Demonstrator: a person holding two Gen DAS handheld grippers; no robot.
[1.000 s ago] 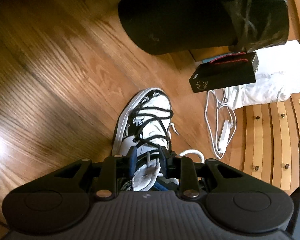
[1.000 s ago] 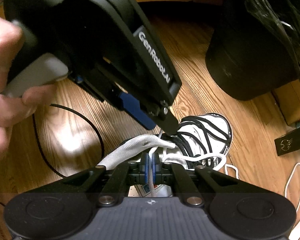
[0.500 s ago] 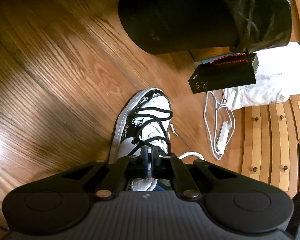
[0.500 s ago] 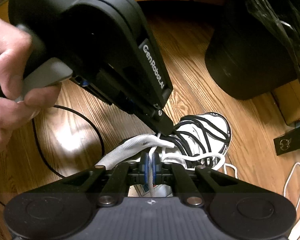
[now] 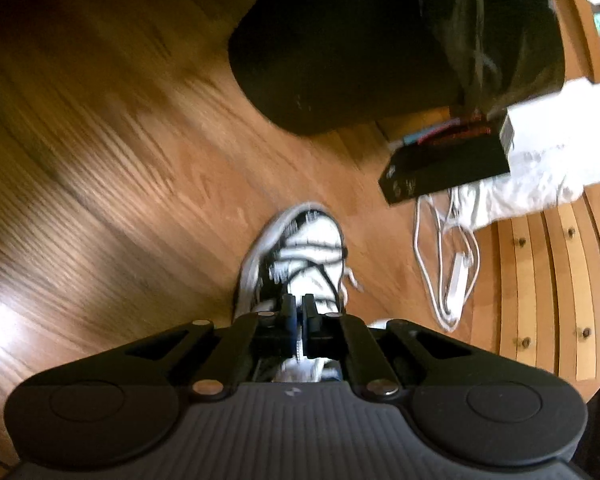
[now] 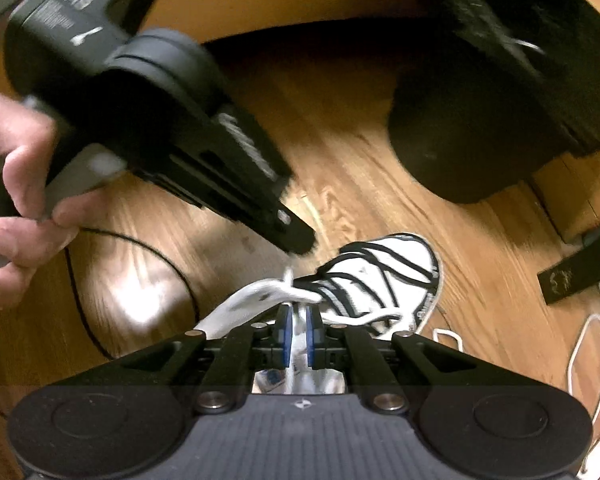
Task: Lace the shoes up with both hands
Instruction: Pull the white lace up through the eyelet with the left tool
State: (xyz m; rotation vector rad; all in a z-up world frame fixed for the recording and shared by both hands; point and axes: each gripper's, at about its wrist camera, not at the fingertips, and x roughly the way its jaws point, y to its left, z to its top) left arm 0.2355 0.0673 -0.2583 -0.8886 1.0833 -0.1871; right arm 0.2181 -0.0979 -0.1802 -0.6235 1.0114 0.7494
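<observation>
A white and black sneaker point(image 5: 300, 252) with black laces lies on the wood floor; it also shows in the right wrist view point(image 6: 384, 280). My left gripper point(image 5: 299, 312) is shut on a white lace strand point(image 5: 299, 344) above the shoe's collar. In the right wrist view the left gripper point(image 6: 296, 240) hangs above a white lace point(image 6: 288, 280) that rises from the shoe. My right gripper point(image 6: 297, 324) is nearly shut on the white lace point(image 6: 296, 344) that runs between its blue pads. Both views are blurred by motion.
A black bin with a bag point(image 5: 360, 40) stands beyond the shoe. A black box point(image 5: 448, 168), white cables point(image 5: 448, 264) and white cloth point(image 5: 532, 176) lie at the right by wooden drawers point(image 5: 548, 280). A thin black cable point(image 6: 140, 248) runs on the floor at the left.
My left gripper closed on the white lace and pulled up and back from the shoe. The right gripper's jaws have parted slightly but still hold the lace.
</observation>
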